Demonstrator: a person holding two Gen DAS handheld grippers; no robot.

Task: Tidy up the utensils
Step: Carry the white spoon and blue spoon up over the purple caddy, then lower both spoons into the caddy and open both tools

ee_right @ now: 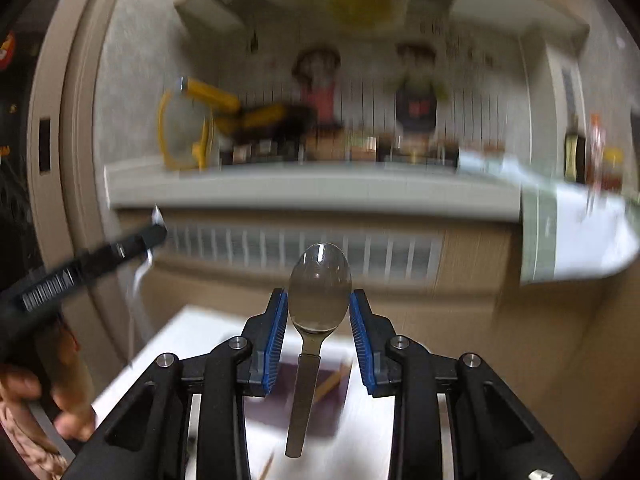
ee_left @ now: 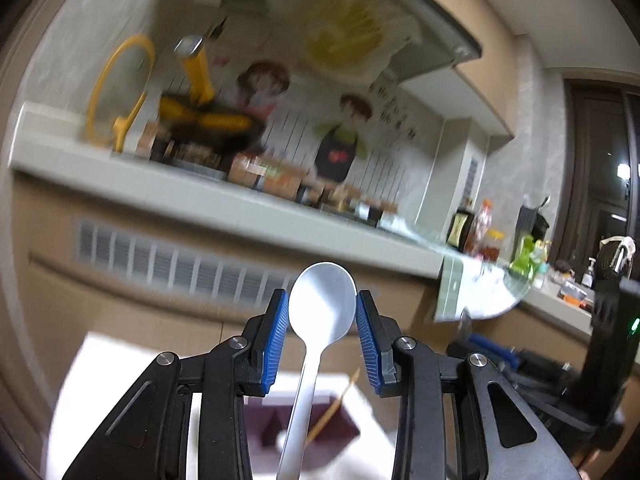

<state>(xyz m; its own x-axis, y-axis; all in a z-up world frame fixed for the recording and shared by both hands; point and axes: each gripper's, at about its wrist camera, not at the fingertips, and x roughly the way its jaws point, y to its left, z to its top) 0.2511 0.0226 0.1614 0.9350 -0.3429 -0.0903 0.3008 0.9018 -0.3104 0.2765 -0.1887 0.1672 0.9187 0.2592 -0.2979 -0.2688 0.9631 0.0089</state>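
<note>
We see a white spoon (ee_left: pixel 322 304) of matt, smooth plastic between ribbed blue pads (ee_left: pixel 280 332) that look rubbery; the left gripper (ee_left: pixel 322 312) has matt black plastic arms with polished metal rivets (ee_left: pixel 404 343); the metal spoon (ee_right: pixel 319 286) in the right gripper (ee_right: pixel 319 308) is glossy, its bowl mirror-bright, its handle brushed; the counter (ee_right: pixel 280 190) looks smooth and pale grey.

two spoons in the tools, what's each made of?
White spoon, in the left tool: likely plastic, possibly melamine. Matte, opaque, uniform white, no reflections.

Metal spoon, in the right tool: looks like stainless steel. The glossy bowl mirrors the room and carries a bright glint near its tip; the flat grey handle looks duller, maybe brushed.
</note>
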